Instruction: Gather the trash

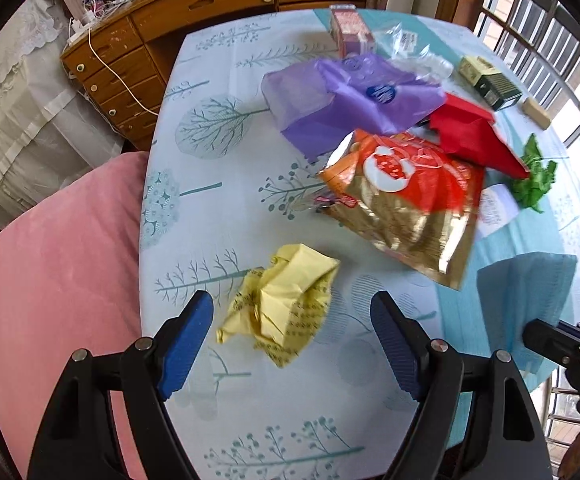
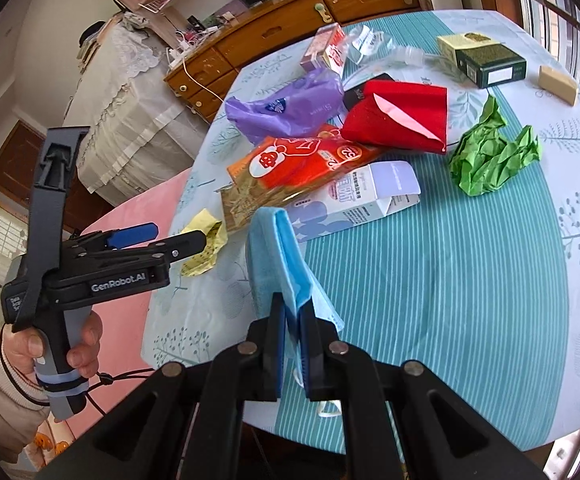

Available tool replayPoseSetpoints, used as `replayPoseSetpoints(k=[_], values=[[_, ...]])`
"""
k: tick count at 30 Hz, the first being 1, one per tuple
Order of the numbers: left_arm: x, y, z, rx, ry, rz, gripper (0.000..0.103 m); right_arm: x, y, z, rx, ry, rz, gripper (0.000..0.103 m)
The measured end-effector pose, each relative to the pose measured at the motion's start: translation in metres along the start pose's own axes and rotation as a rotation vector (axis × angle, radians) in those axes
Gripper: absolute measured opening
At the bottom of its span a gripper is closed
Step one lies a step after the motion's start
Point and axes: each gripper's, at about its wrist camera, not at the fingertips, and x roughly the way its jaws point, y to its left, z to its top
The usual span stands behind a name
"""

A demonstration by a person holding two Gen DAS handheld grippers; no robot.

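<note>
Our left gripper [image 1: 291, 334] hangs over the near part of the tabletop [image 1: 210, 152] with its jaws spread wide, holding nothing; a crumpled yellow paper [image 1: 286, 300] lies on the cloth between and just ahead of the blue pads [image 1: 188, 344]. Our right gripper [image 2: 290, 344] has its jaws pressed together on a blue face mask [image 2: 278, 256], which stands up folded from between them, with a white ear loop [image 2: 327, 410] dangling below.

Past the yellow paper we see an orange-and-gold snack bag [image 1: 405, 204]; in the right wrist view it rests partly on a white-and-lilac carton [image 2: 353, 200]. Beyond it a purple plastic bag [image 1: 345, 96] and a red paper envelope [image 1: 473, 132] touch or overlap each other; a crumpled green paper [image 2: 489, 156] lies just beside the red one, apart from the carton. At the far edge are a small pink box [image 1: 349, 30], a clear plastic wrapper [image 2: 373, 46], a dark green box [image 2: 489, 62] and a tan block [image 2: 557, 84].

A pink cushion [image 1: 58, 256] lies left of the tabletop, and a wooden dresser [image 1: 194, 12] stands behind it.
</note>
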Motion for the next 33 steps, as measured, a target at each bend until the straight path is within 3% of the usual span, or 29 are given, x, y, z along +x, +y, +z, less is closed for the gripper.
replayPoseSetpoints(k=[15,16,19,26,33], values=[[0.053,0.012,0.024,-0.02,0.093,-0.011,0.079,0.019,-0.002,0.003,0.023,0.018,-0.005,0.006],[0.055,0.013,0.025,-0.024,0.099,-0.016,0.078,0.019,-0.002,0.003,0.025,0.02,-0.005,0.006],[0.06,0.017,0.026,-0.036,0.116,-0.037,0.056,0.02,-0.001,0.002,0.027,0.021,-0.005,0.006],[0.051,0.017,0.014,-0.034,0.089,-0.031,0.047,0.02,0.0,0.001,0.025,0.017,-0.006,0.006],[0.027,0.016,0.0,-0.046,0.059,-0.038,0.047,0.01,0.004,-0.004,0.007,0.005,0.002,0.006]])
